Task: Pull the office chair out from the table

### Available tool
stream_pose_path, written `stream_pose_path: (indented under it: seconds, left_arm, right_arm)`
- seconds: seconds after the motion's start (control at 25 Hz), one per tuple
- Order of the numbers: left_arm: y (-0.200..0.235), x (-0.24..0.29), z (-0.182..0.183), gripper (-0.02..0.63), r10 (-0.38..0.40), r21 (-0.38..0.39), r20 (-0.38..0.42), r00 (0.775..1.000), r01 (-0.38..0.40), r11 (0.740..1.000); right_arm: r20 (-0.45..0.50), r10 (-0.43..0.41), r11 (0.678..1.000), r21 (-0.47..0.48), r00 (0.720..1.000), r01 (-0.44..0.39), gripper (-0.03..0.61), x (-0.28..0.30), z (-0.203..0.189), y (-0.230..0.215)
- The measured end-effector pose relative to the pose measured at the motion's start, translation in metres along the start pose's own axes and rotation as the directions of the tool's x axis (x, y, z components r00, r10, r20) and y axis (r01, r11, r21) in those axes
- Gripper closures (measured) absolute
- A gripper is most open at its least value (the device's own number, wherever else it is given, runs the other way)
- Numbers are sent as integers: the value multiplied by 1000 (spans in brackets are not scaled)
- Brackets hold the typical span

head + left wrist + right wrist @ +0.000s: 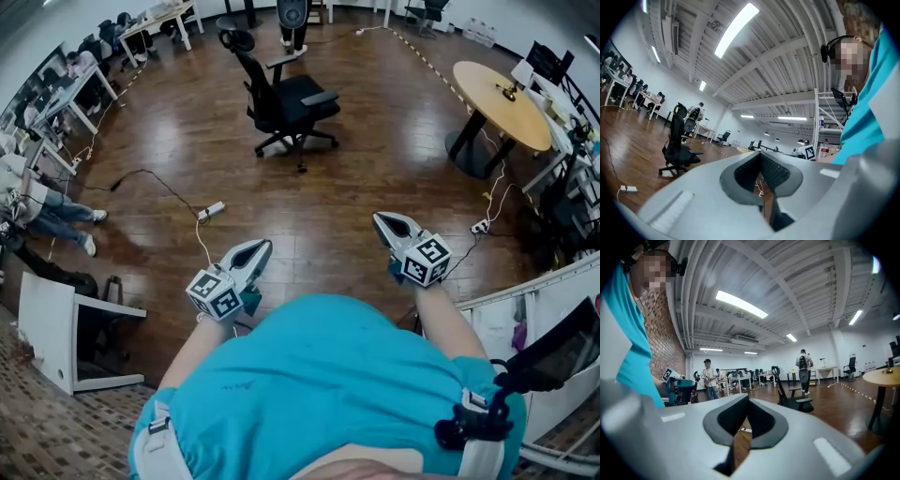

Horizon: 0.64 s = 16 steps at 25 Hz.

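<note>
Closest in, the left hand-held gripper (261, 249) and the right hand-held gripper (382, 222) are held out level in front of a person's teal shirt (328, 375). On both, the jaws are closed together with nothing between them. Just beyond the left one, a power strip (211, 210) and its cable lie on the wooden floor (375, 178). Farther off, the black office chair (286, 103) stands alone on open floor, well apart from the round counter (502, 98) at the right.

Seated person (58, 214) mostly off-frame
</note>
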<state>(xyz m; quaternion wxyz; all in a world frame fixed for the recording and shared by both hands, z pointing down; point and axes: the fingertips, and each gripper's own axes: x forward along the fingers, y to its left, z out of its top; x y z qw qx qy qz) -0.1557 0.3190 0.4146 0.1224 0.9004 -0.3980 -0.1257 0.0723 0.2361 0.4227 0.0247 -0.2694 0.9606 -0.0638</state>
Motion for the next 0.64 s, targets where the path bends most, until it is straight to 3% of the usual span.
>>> stream_pose_path:
  seconds: [0.32,0.64]
  left_arm:
    - [10,5,13,505,-16,16,-1,1000,16,1000]
    - [22,-11,1,506,-12,8,13,1000,12,1000]
  right_arm:
    - [-25,-7,1000,-23,1000,6,578,13,5,-6]
    - [-36,8,999,-49,999,-9,578,26,-10,5]
